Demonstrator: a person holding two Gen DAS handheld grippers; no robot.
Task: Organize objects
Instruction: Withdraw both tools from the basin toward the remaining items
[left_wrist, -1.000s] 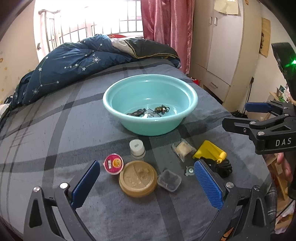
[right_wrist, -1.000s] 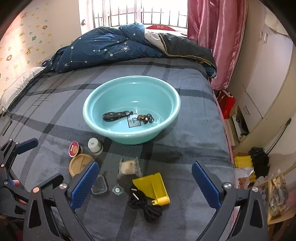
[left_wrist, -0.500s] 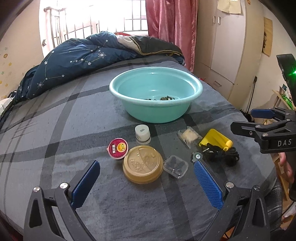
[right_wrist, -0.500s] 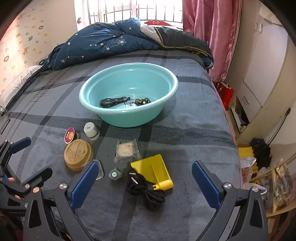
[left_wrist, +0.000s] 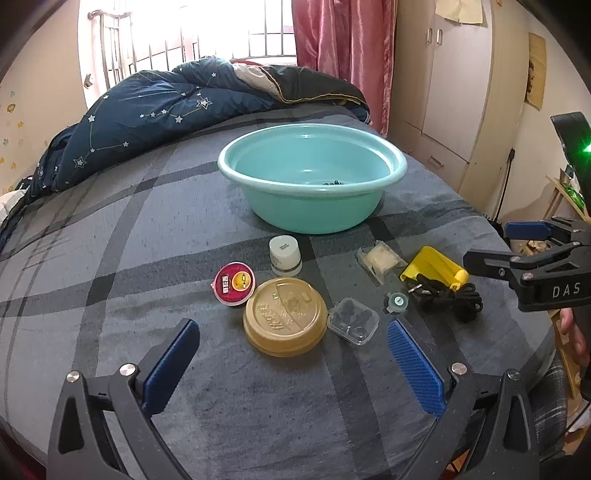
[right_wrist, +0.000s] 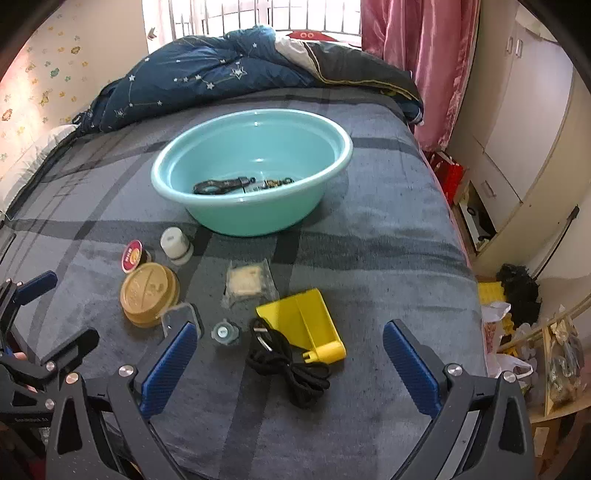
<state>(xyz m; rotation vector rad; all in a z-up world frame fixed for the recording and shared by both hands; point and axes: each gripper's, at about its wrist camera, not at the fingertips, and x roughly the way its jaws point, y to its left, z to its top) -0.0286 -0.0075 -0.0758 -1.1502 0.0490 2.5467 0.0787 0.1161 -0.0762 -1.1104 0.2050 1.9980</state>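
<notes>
With both claws spread wide and empty, the left gripper (left_wrist: 291, 363) should drop squarely over the tan lid (left_wrist: 285, 316) on the bed, while the right gripper (right_wrist: 290, 363) straddles the black cord (right_wrist: 288, 363), then carry each to the teal basin (left_wrist: 312, 201).

1 basin (right_wrist: 334, 168), 2 lids (left_wrist: 285, 322), 1 jar (left_wrist: 284, 255), 1 cord (right_wrist: 291, 367)

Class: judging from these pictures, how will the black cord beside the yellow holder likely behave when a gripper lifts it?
The black cord lies in loose coils, so it is probably floppy and would dangle or uncoil. It overlaps the yellow holder, so lifting might drag that. It looks thin, likely light.
</notes>
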